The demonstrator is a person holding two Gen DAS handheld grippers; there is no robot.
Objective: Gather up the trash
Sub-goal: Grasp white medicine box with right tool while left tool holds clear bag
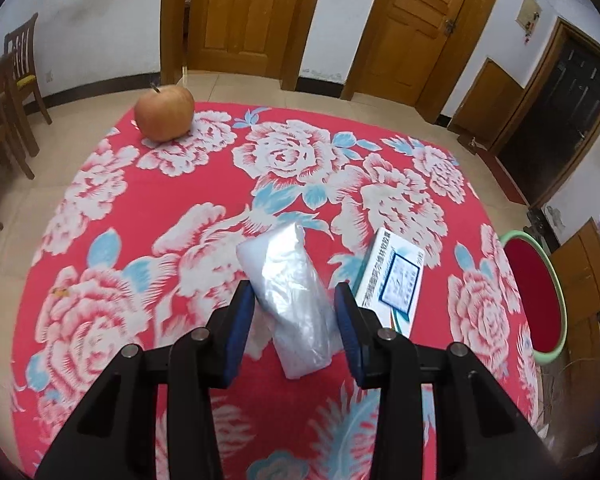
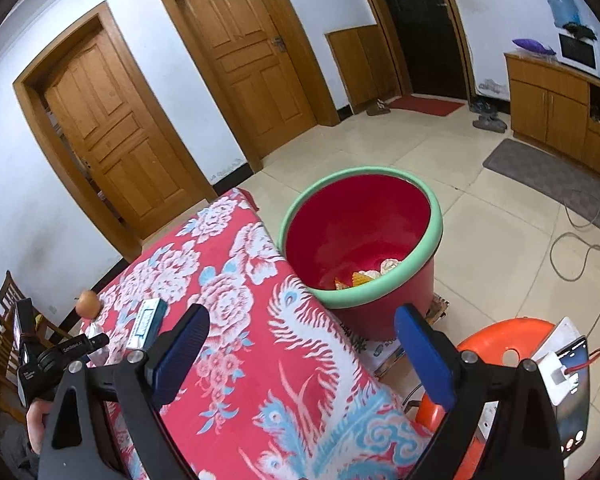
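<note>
Red floral cloth covered the table point(image 1: 180, 208), and on it, at the far left corner, sat a round orange-red apple point(image 1: 165, 112) with its stem up. Nearer the camera, the left gripper point(image 1: 296, 300) was clenched on a crumpled, translucent clear plastic bag point(image 1: 290, 300): the 2 blue pads pressed its sides, and the bag's upper end stuck out beyond the fingertips while its lower end hung between the black arms. Just right of the bag lay a white rectangular cardboard box with blue print point(image 1: 396, 280), flat on the cloth and partly behind the right-hand finger. Past the table's right edge stood a red plastic bucket with a pale green rim point(image 2: 360, 240), close against the table's side; several yellowish and white scraps lay at its bottom. The right gripper point(image 2: 300, 320) hovered released over the table's near corner, its 2 blue pads spread wide with nothing between them, pointing toward the bucket. In the right wrist view the left gripper's black body showed at the far left, near the apple and the box. An orange plastic stool point(image 2: 512, 340) stood on the tiled floor beside the bucket.
</note>
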